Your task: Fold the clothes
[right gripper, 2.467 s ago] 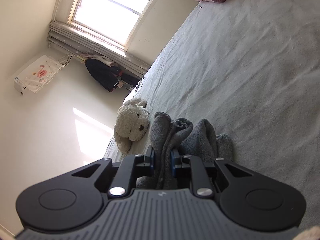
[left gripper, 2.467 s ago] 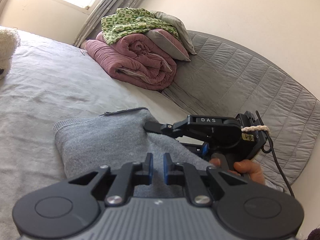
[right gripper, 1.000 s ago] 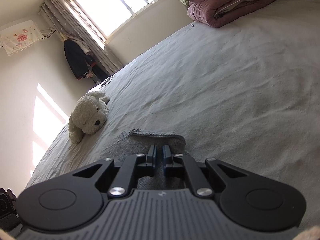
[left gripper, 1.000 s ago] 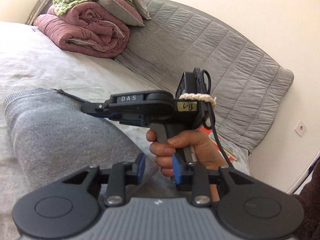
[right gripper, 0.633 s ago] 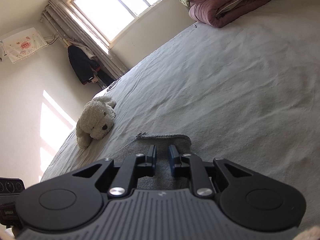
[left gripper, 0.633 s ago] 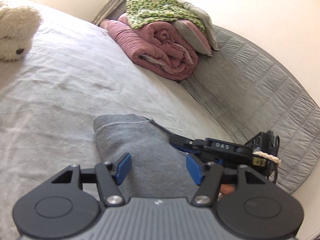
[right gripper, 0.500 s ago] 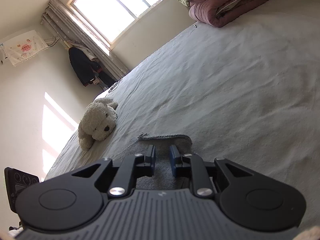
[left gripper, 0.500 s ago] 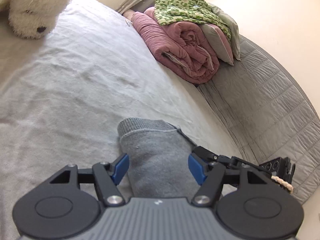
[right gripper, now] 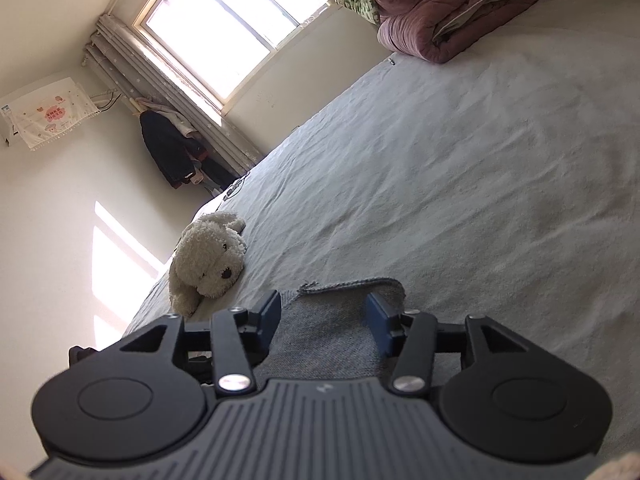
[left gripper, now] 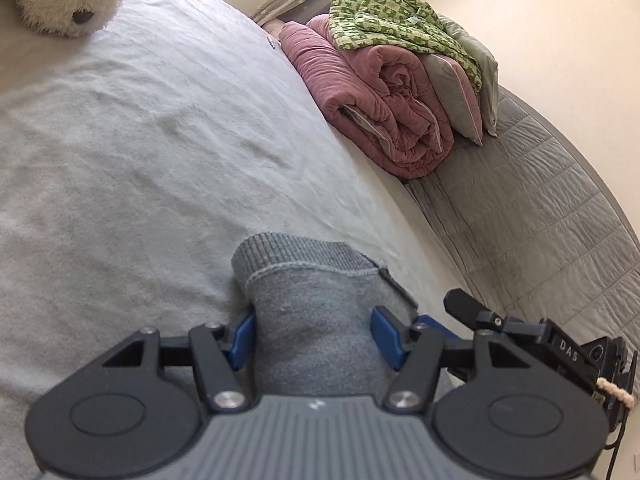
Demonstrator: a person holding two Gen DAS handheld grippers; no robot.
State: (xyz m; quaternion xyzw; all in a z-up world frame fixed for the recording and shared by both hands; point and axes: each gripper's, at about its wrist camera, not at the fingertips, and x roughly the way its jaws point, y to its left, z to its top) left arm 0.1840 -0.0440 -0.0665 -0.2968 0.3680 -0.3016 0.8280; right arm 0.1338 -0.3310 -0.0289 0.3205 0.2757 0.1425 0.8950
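Two grippers: we see the left hand-held gripper (left gripper: 312, 334) and the right hand-held gripper (right gripper: 323, 314) both spread wide, blue pads either side of the cloth, neither one pinching it.
Garment: a grey sweater (left gripper: 316, 320) lies on the bed (left gripper: 140, 140), close under both tools, its ribbed hem (left gripper: 288, 254) pointing up the mattress.
Lie of the cloth: narrow and doubled-looking; we judge it folded at least once, though how many layers we cannot tell from so low an angle.
Why so held: open jaws low over the knit fit either letting go of a fold or reaching for a fresh hold.
Textures: soft fleecy knit, wrinkled pale sheet.
Background: plush dog (right gripper: 208, 260), rolled pink quilt (left gripper: 384, 120), green patterned cloth (left gripper: 400, 20) on top.
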